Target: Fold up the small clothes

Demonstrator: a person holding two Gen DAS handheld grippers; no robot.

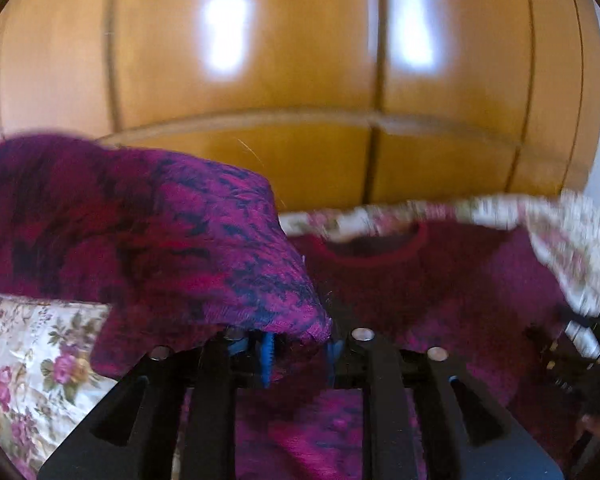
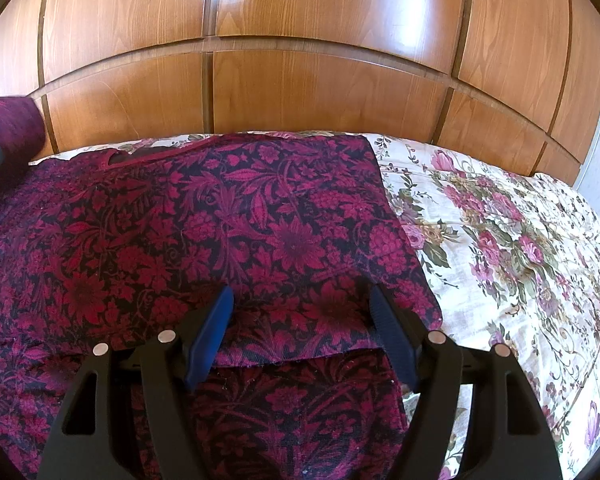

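A magenta and dark floral knit sweater (image 2: 228, 232) lies spread on the bed, its red collar (image 1: 374, 258) towards the far side. My left gripper (image 1: 300, 354) is shut on a lifted flap of the sweater (image 1: 152, 240), which drapes over its blue pads (image 1: 266, 356) and hangs above the rest of the garment; this view is blurred. That raised flap also shows in the right wrist view as a magenta bulge (image 2: 8, 132) at the far left. My right gripper (image 2: 300, 292) stands open just over a folded-in edge of the sweater (image 2: 324, 354), with nothing pinched between its fingers.
A white bedspread with pink flowers (image 2: 500, 240) covers the bed to the right of the sweater and shows at the left (image 1: 32, 360). Wooden panelled doors (image 2: 320, 80) rise right behind the bed. A dark object with a metal part (image 1: 580, 344) sits at the right edge.
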